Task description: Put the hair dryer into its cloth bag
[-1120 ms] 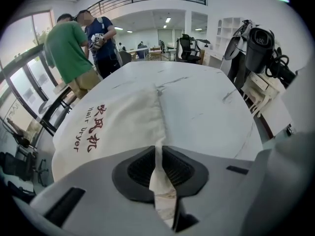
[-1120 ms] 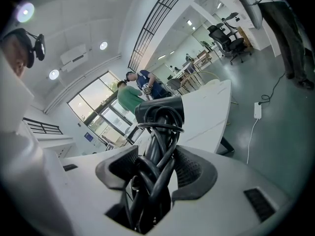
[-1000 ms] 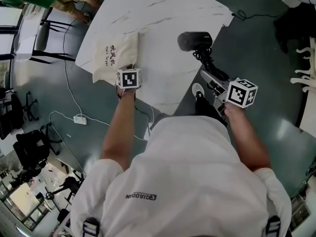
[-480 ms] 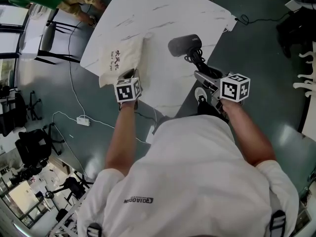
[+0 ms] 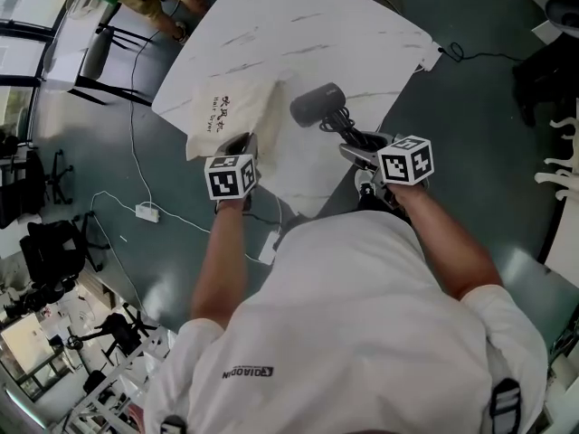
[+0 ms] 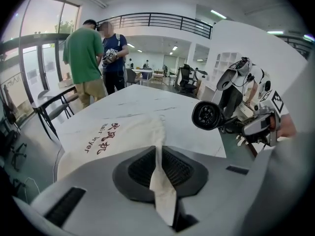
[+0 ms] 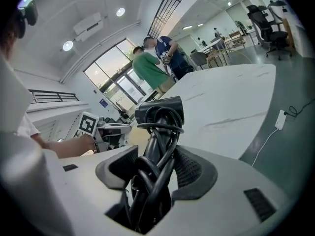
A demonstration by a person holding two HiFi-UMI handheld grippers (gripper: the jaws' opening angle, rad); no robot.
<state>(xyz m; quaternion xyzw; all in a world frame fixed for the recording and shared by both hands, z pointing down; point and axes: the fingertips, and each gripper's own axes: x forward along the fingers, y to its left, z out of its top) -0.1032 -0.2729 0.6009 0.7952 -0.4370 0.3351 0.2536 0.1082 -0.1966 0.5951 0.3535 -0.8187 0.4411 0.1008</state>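
A person is standing over a white marble table (image 5: pixel 298 25), holding a gripper in each hand. The cream cloth bag (image 5: pixel 226 116), printed with dark red lettering, is lying flat on the table.

The left gripper (image 6: pixel 161 171) is pinching a narrow fold of the bag's near edge, with its jaws closed tight on the cloth. The right gripper (image 7: pixel 152 173) is clamping the handle of the black hair dryer (image 5: pixel 317 104), and the black cord (image 7: pixel 157 146) wound round that handle is lying between the jaws too. The dryer is hanging just beside the bag's right edge, apart from it, with one round end of its barrel facing the bag.

The step in hand appears to be opening the bag's mouth so the dryer can enter. To do it well, the left gripper should probably be lifting only the top layer of cloth away from the bottom one. The pictures are not showing whether one layer or both are pinched. The barrel should likely be going in first, low and level with the bag's opening. The cord loops look slack and could be catching on the bag's rim, so a slow, straight entry seems wise.
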